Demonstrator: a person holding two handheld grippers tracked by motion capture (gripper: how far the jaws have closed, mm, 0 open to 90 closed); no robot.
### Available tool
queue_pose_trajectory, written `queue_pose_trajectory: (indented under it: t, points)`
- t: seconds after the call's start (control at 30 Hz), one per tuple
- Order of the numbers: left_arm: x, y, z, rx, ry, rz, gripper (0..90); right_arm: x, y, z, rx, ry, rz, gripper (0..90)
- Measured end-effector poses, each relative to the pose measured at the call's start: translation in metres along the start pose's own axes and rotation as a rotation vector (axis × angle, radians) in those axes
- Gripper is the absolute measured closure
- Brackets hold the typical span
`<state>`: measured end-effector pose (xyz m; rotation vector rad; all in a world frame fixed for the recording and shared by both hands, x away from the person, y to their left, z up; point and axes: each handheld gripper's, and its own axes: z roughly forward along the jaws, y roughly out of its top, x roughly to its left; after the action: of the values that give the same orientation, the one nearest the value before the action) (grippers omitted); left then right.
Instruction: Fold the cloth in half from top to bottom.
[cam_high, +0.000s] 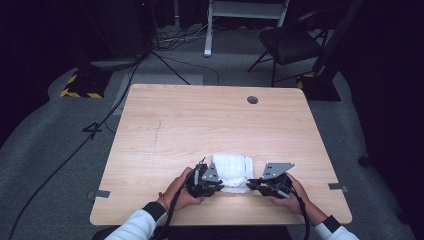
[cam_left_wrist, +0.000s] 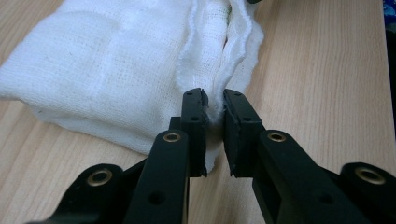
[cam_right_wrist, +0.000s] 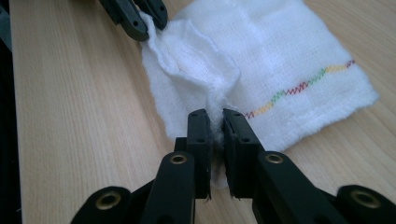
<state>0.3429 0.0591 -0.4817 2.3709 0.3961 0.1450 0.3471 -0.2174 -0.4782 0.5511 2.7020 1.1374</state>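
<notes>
A folded white gauze cloth (cam_high: 232, 170) lies near the front edge of the wooden table (cam_high: 200, 120). My left gripper (cam_high: 220, 186) pinches its near left edge, and my right gripper (cam_high: 250, 184) pinches the near right edge. In the left gripper view the jaws (cam_left_wrist: 215, 109) press on a bunched fold of the cloth (cam_left_wrist: 107, 70). In the right gripper view the jaws (cam_right_wrist: 215, 123) clamp a fold of the cloth (cam_right_wrist: 280, 51), which carries a coloured zigzag stitch (cam_right_wrist: 299, 88). The left gripper's jaws (cam_right_wrist: 140, 14) grip the cloth's other end at the top of that view.
A round cable hole (cam_high: 252, 99) sits at the table's far right. Tape tabs (cam_high: 101, 193) mark the table's side edges. A black chair (cam_high: 290, 42) and floor cables (cam_high: 170, 65) lie beyond the far edge. Bare wood stretches behind the cloth.
</notes>
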Motion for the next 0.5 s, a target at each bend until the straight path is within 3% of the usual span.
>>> queue_pose_trajectory:
  t: [0.1, 0.27, 0.4, 0.5]
  points:
    - [-0.003, -0.003, 0.003, 0.0, 0.007, 0.002, 77.4, 0.001, -0.002, 0.003, 0.009, -0.006, -0.002, 81.2]
    - [-0.001, -0.004, 0.006, -0.006, 0.017, 0.019, 79.8, -0.002, -0.006, 0.007, 0.006, -0.001, 0.039, 81.1]
    - [0.0, -0.002, 0.008, -0.002, 0.046, 0.052, 80.6, -0.003, -0.003, 0.01, 0.013, -0.059, 0.005, 81.2]
    - [0.007, -0.001, 0.01, -0.007, 0.055, 0.052, 80.6, -0.007, -0.002, 0.012, 0.007, -0.072, 0.003, 81.2]
